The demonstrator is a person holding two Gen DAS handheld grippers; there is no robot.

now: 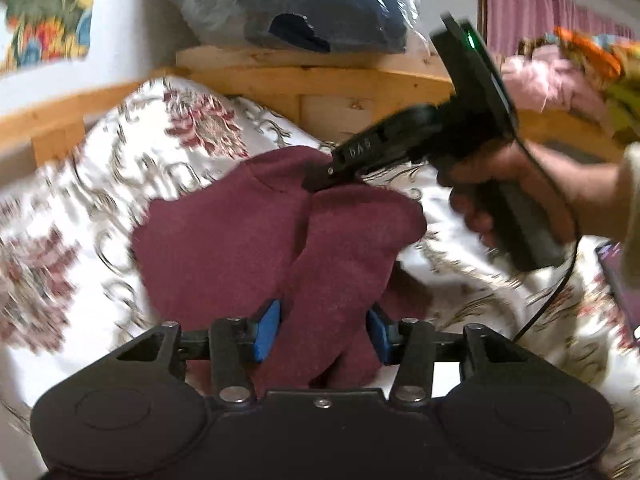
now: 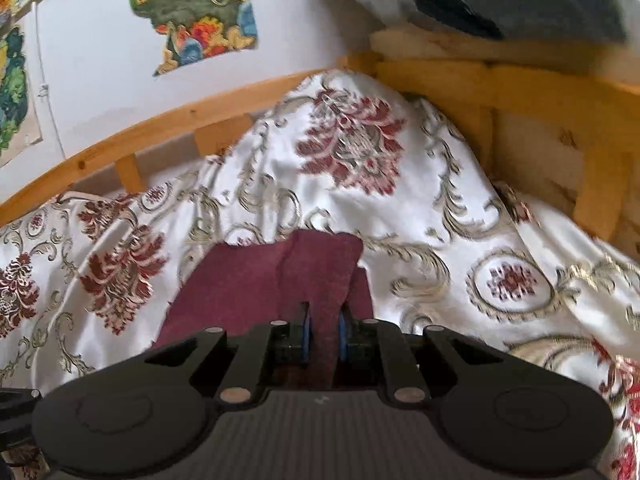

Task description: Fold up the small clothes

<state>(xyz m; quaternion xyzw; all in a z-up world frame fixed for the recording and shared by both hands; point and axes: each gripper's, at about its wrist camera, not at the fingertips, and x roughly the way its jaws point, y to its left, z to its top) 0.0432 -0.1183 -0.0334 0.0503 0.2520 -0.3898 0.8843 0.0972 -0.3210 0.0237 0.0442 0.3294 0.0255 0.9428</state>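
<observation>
On the bed, seen from the left wrist, a maroon garment [image 1: 256, 240] lies spread over a white bedspread [image 1: 80, 184] woven with dark red flowers and gold scrolls. The left tool [image 1: 322, 330] has its 2 blue pads [image 1: 267, 330] set apart with a thick bunched fold of the maroon cloth running up between them; the pads appear to press the fold from both sides, so I judge it clamped on the garment. Farther off, the right tool [image 1: 320, 178] nips the cloth's far edge, a hand [image 1: 492, 196] around its handle. A pine bed frame [image 1: 320, 92] runs behind, with a plastic-wrapped dark bundle [image 1: 312, 4] resting on its top rail.

From the right wrist, the right tool [image 2: 323, 336] has its blue pads close together on a narrow raised strip of the garment [image 2: 256, 280], gripping it. The rest of the cloth lies flat on the bedspread [image 2: 440, 208], just left of the tool. Colourful posters [image 2: 196, 8] hang on the white wall.

The fabric looks like a soft, matte knit or fleece: light, limp, with no stiffness of its own. It should drape and sag wherever it is unsupported, and the glossy bedspread beneath will likely let it slide. Holding it at edges or corners, 2 points pulled gently apart, should keep a fold line straight; a pinch mid-panel would probably just bunch it.
</observation>
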